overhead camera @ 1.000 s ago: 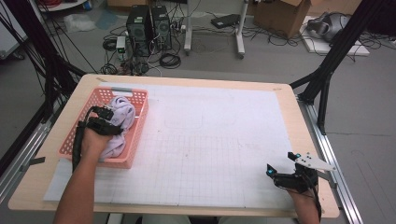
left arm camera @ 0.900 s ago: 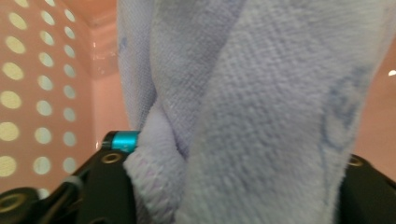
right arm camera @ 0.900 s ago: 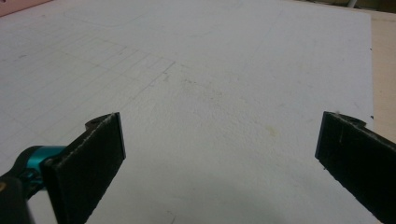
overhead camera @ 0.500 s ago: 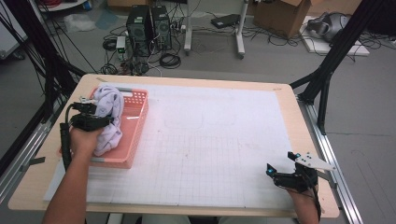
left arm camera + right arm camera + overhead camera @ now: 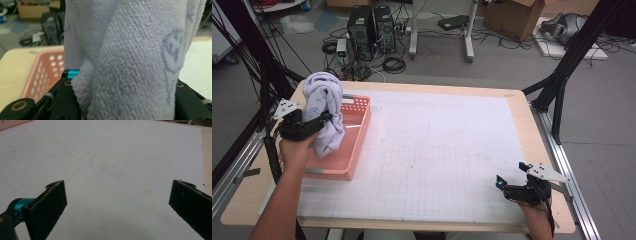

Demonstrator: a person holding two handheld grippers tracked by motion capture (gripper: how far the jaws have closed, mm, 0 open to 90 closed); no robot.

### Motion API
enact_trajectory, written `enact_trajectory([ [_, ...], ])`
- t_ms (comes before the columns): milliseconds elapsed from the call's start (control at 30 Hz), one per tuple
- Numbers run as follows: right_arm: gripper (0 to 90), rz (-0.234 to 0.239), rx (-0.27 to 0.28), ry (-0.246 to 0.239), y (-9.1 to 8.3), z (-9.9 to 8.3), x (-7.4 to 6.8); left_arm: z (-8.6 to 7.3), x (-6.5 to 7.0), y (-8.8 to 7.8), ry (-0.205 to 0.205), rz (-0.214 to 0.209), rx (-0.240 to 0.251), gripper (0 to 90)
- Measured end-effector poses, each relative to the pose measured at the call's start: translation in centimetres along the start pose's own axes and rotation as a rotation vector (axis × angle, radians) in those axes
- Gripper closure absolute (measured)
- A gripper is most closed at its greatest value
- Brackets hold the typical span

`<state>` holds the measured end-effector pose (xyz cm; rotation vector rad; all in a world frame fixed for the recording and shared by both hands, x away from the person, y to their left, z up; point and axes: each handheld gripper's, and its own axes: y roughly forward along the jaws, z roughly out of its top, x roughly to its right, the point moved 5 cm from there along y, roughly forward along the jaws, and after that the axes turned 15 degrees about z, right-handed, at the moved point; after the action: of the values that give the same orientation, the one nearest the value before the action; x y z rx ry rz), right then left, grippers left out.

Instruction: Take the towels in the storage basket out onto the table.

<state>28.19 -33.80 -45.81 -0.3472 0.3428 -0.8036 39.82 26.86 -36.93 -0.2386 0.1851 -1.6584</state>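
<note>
High view: your left gripper (image 5: 319, 120) clamps bunched lavender towel (image 5: 324, 107), held above far-left corner of pink basket (image 5: 354, 145). Jaws have just been closing, cloth between them. Towel's long axis runs vertical, tail draping down over basket's interior. Left gripper view: towel (image 5: 130, 62) packed between both jaws, basket (image 5: 45, 75) below-left. Open white mat (image 5: 442, 150) lies to towel's right, likely drop zone. Your right gripper (image 5: 507, 187) rests at near-right corner, jaws wide, holding nothing, well apart from towel. Left hand is the 1 nearer.

Even indoor light, soft shadows; close towel (image 5: 130, 65) slightly blurred.
</note>
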Motion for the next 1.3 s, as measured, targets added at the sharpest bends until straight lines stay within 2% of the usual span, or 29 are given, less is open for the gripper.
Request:
enact_trajectory([
  [133, 0.2, 0.002, 0.004, -0.002, -0.1, 0.0, 0.0, 0.4, 0.2, -0.4, -0.001, -0.032, 0.038, 54.0],
  [200, 0.2, 0.005, 0.01, -0.002, -0.1, 0.1, -0.1, 0.5, 0.3, -0.5, -0.018, -0.039, 0.046, 54.0],
  [267, 0.2, 0.011, 0.017, 0.001, -0.1, 0.2, -0.2, 0.8, 0.4, -0.5, -0.013, -0.034, 0.057, 53.9],
  [533, 0.2, 0.028, 0.023, -0.015, 0.3, 0.6, -0.5, 2.3, 1.5, -0.6, -0.047, -0.089, 0.118, 54.1],
  [633, 0.2, 0.037, 0.024, -0.014, 0.3, 0.5, -0.4, 2.4, 2.1, -0.4, -0.045, -0.116, 0.121, 54.1],
  [733, 0.2, 0.033, 0.024, -0.01, 0.3, 0.5, -0.3, 2.4, 2.4, -0.4, -0.045, -0.117, 0.111, 54.0],
  [767, 0.2, 0.034, 0.023, -0.009, 0.3, 0.6, -0.3, 2.5, 2.8, -0.5, -0.05, -0.139, 0.118, 54.0],
  [800, 0.2, 0.036, 0.024, -0.011, 0.4, 0.6, -0.3, 2.5, 2.8, -0.5, -0.05, -0.139, 0.118, 54.0],
  [867, 0.2, 0.037, 0.021, -0.011, 0.4, 0.6, -0.4, 3.0, 3.5, -0.8, -0.036, -0.164, 0.134, 54.0],
  [1033, 0.2, 0.039, 0.022, -0.014, 0.4, 0.7, -0.3, 3.7, 4.7, -1.0, -0.031, -0.196, 0.156, 54.0],
  [1133, 0.3, 0.038, 0.022, -0.015, 0.4, 0.7, -0.3, 4.1, 6.0, -1.3, -0.023, -0.242, 0.171, 54.1],
  [1167, 0.2, 0.039, 0.023, -0.015, 0.4, 0.7, -0.4, 4.3, 6.9, -1.6, -0.03, -0.276, 0.184, 54.1],
  [1200, 0.2, 0.039, 0.022, -0.02, 0.4, 0.7, -0.4, 4.3, 6.9, -1.6, -0.03, -0.276, 0.184, 54.1],
  [1233, 0.2, 0.041, 0.019, -0.016, 0.4, 0.7, -0.5, 4.4, 7.3, -1.7, -0.025, -0.289, 0.188, 54.1],
  [1267, 0.2, 0.042, 0.019, -0.014, 0.5, 0.7, -0.5, 4.7, 8.3, -2.0, -0.027, -0.321, 0.198, 54.1],
  [1300, 0.2, 0.042, 0.019, -0.014, 0.5, 0.7, -0.5, 4.7, 8.3, -2.0, -0.027, -0.321, 0.198, 54.1],
])
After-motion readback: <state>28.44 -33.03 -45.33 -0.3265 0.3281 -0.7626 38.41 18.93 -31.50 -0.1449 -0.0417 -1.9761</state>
